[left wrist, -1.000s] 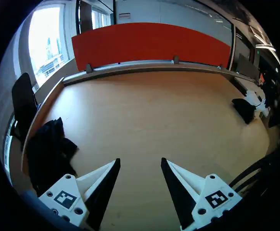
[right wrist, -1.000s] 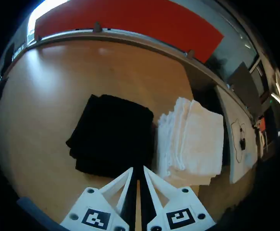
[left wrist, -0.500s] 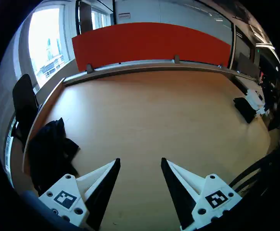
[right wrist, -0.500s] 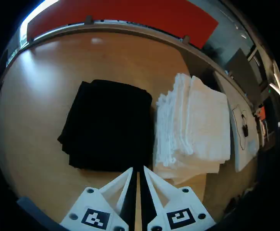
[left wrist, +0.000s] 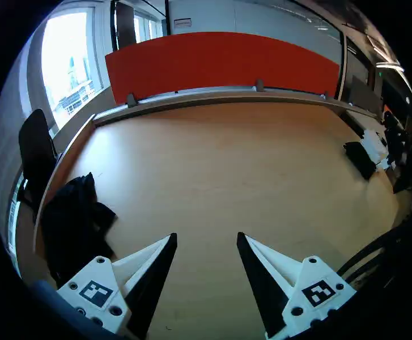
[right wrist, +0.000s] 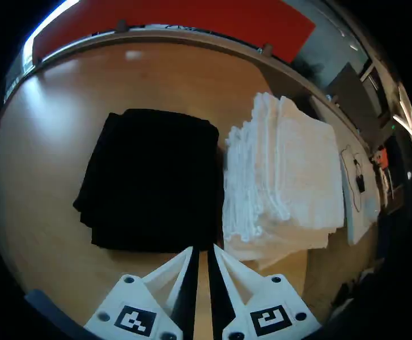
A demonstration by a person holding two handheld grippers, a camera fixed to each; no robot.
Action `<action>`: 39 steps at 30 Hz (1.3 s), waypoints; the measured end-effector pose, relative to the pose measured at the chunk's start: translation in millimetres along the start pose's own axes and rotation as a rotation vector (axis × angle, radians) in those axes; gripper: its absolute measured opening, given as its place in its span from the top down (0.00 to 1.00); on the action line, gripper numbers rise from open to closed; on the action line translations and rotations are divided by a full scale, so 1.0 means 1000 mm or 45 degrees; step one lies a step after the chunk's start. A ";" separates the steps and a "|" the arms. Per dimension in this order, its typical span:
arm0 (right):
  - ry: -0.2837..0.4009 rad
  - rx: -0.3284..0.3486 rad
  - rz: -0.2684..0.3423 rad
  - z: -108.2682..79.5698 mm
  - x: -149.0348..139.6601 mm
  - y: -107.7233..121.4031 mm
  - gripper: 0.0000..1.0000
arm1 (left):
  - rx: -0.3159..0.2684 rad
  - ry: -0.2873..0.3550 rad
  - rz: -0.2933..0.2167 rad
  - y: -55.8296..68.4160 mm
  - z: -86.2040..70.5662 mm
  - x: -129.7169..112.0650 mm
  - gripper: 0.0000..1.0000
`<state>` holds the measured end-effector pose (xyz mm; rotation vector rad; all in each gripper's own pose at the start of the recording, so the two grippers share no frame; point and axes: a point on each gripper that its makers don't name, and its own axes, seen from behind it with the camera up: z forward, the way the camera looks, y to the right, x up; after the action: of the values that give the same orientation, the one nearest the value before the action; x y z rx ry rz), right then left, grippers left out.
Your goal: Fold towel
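My right claw (right wrist: 204, 249), clenched empty, faces the folded black towel (right wrist: 154, 181) at 12 o'clock on the table (right wrist: 41, 147) (left claw (left wrist: 206, 235) hangs released); it looks soft and limp, so I'd pinch a near corner.

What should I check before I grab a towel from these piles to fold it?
1. Right gripper jaws open for a grasp: not ok, nearly closed, empty.
2. Left gripper jaws open and empty: ok.
3. Black towels stacked flat: ok.
4. White towels apart from the black ones: cannot tell, edges run very close.
5. Bare table ahead of the left gripper for folding: ok.
6. Crumpled dark cloth off the folding area, by the table edge: ok.
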<state>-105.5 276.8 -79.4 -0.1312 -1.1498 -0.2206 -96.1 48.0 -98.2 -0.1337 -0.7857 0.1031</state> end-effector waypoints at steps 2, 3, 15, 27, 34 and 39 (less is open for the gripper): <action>0.001 -0.012 0.004 0.001 0.000 0.002 0.85 | 0.001 0.000 0.000 0.000 0.000 0.001 0.22; 0.002 -0.017 0.006 0.001 -0.001 0.002 0.84 | 0.001 0.000 0.000 0.000 0.000 0.001 0.22; 0.008 -0.036 0.032 0.003 -0.002 0.007 0.77 | 0.004 -0.001 0.007 -0.001 0.001 0.002 0.22; 0.026 -0.045 0.042 -0.004 -0.003 0.007 0.53 | -0.001 0.005 0.006 0.001 0.002 0.004 0.22; 0.044 -0.039 0.043 -0.008 -0.004 0.003 0.04 | -0.007 0.010 0.005 0.003 0.002 0.005 0.22; 0.050 -0.036 0.040 -0.010 -0.005 0.001 0.00 | -0.009 0.014 0.003 0.003 0.001 0.006 0.22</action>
<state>-98.1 276.2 -87.6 -0.1689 -1.1049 -0.2108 -92.6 51.7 -93.9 -0.1419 -0.7747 0.1014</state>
